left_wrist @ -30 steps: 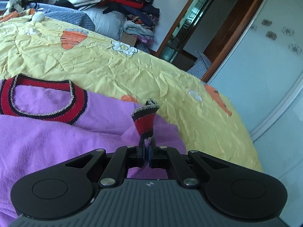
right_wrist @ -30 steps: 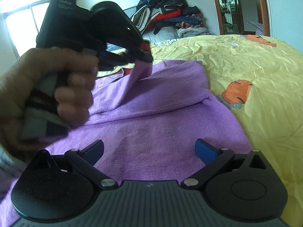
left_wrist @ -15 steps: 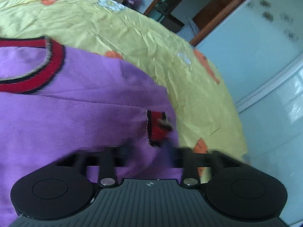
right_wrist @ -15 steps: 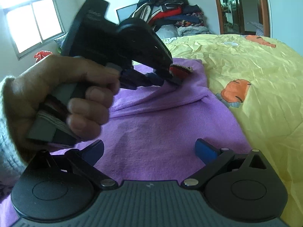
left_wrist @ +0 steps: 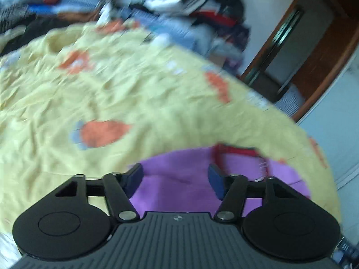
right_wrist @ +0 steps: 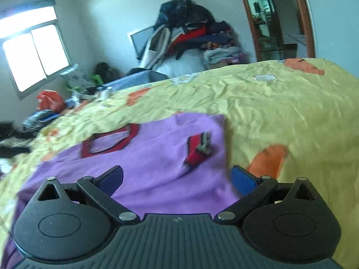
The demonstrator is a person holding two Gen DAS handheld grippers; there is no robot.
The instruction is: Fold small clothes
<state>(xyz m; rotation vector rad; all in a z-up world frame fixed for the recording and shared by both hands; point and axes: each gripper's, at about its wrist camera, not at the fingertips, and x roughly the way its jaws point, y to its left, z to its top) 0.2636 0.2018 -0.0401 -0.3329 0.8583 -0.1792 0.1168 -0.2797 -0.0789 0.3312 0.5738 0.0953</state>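
A small purple sweater [right_wrist: 157, 157] with a red and black neckband [right_wrist: 107, 141] lies flat on the yellow bedspread [right_wrist: 280, 103]. One sleeve is folded across the body, and its red cuff [right_wrist: 197, 150] rests on top near the right edge. My right gripper [right_wrist: 177, 179] is open and empty, just above the sweater's near part. In the blurred left wrist view, my left gripper [left_wrist: 176, 179] is open and empty over one edge of the sweater [left_wrist: 184, 186], with red trim [left_wrist: 235, 151] just beyond it.
A heap of clothes [right_wrist: 190, 35] is piled against the far wall beyond the bed. A doorway [right_wrist: 276, 22] is at the right, a window [right_wrist: 33, 51] at the left. Bags and clutter [right_wrist: 49, 100] lie along the bed's far left side.
My left gripper has let go of the red cuff, leaving the sleeve folded across the sweater, and has swung away to the sweater's edge. It has left the right wrist view.
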